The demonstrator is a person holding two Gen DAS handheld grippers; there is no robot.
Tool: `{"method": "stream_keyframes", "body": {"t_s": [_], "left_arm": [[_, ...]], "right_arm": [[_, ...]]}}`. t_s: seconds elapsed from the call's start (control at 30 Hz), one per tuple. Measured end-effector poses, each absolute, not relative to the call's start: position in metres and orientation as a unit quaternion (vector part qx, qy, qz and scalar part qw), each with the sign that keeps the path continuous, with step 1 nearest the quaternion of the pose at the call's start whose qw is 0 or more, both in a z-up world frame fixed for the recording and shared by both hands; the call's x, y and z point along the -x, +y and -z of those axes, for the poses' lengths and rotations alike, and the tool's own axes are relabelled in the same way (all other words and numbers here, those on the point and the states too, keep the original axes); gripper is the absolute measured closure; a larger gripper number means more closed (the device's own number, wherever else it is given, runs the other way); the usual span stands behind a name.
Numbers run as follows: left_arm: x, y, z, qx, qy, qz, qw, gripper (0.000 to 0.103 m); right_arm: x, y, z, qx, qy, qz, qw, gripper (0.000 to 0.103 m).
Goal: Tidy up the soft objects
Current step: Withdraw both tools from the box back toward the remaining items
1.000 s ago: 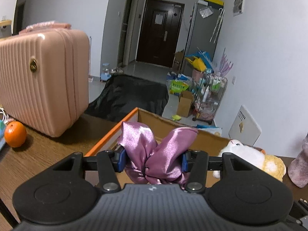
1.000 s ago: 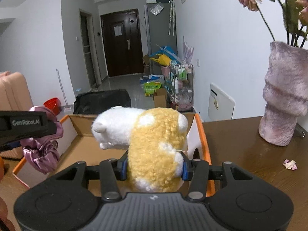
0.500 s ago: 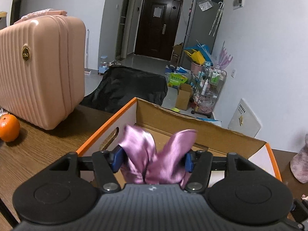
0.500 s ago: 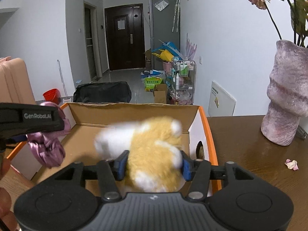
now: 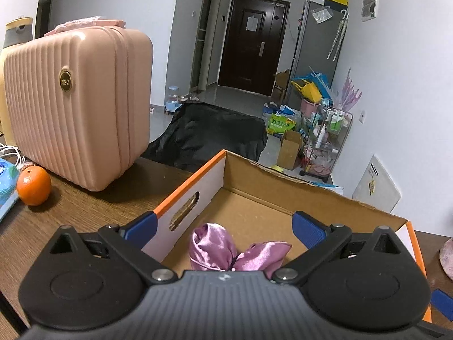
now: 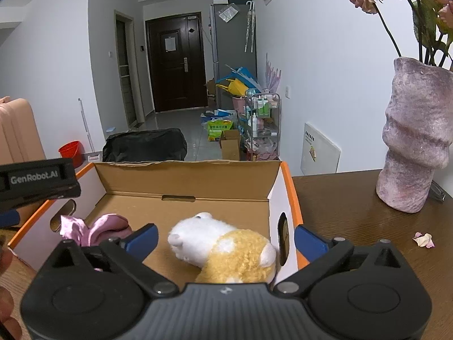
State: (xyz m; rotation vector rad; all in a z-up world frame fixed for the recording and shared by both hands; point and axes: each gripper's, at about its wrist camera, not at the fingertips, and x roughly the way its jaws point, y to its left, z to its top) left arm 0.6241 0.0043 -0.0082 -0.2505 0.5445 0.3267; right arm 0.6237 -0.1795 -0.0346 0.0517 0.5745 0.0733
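left tool (image 5: pixel 223 223) now spread apart, no longer clamping satin scrunchie (image 5: pixel 236 250) | right tool (image 6: pixel 225 233) likewise apart, plush toy (image 6: pixel 226 250) released | both now lie on cardboard box (image 6: pixel 187 178) floor | drop-off looks complete

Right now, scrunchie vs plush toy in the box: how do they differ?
The purple satin scrunchie is shiny and crumpled; the plush toy is fuzzy, white and yellow. The scrunchie lies by the box's left wall, the plush toy by the right wall and looks bulkier. Both rest on the cardboard box floor, released.
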Motion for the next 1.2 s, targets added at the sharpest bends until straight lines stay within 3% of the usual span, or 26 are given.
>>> {"method": "stream_keyframes", "body": {"t_s": [1.2], "left_arm": [[-0.488,-0.006,-0.027,0.079,0.207,-0.09,0.971,0.0]], "right_arm": [[-0.527,-0.206,0.012,-0.028,0.245,-0.058,0.967,0.0]]}}
